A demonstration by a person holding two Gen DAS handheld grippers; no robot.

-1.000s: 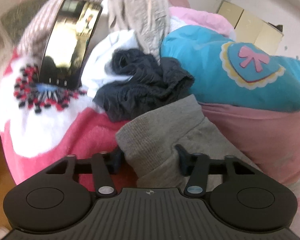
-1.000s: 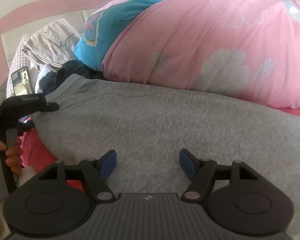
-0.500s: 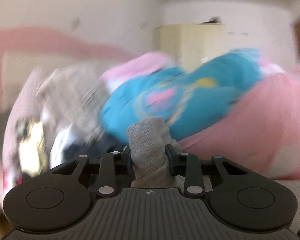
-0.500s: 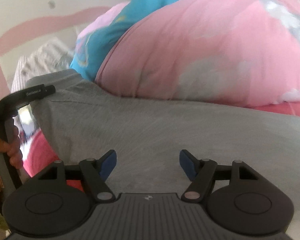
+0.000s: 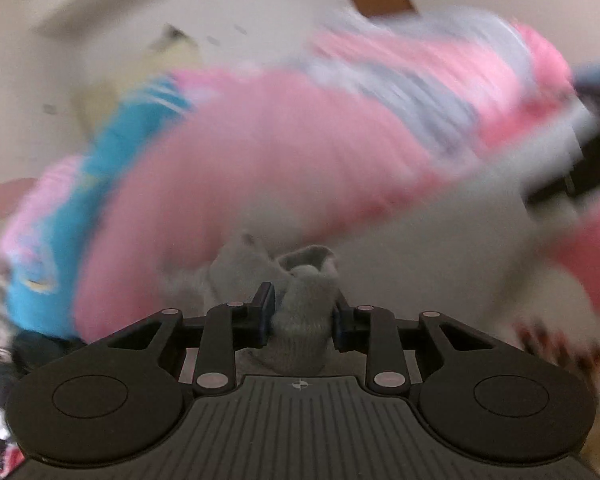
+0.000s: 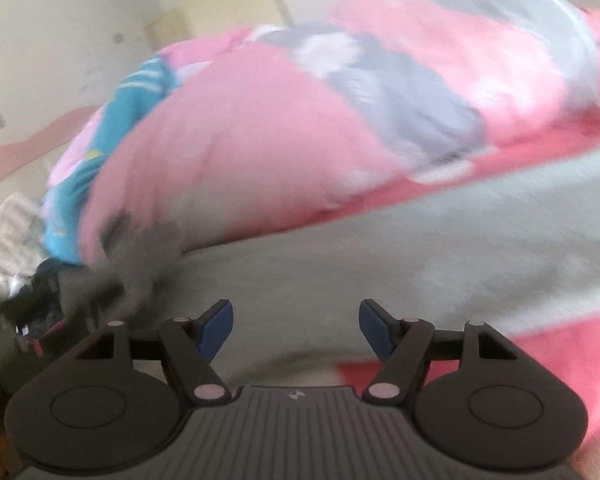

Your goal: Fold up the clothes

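Left wrist view shows my left tool [image 5: 302, 316] clamped on a bunched edge of the grey garment [image 6: 380, 256] spread across the bed, so I carry that edge over evenly while my right tool [image 6: 296, 326] hovers apart above it.

A blurred pink quilt [image 6: 260, 140] lies against what seems a blue cushion [image 6: 128, 108].
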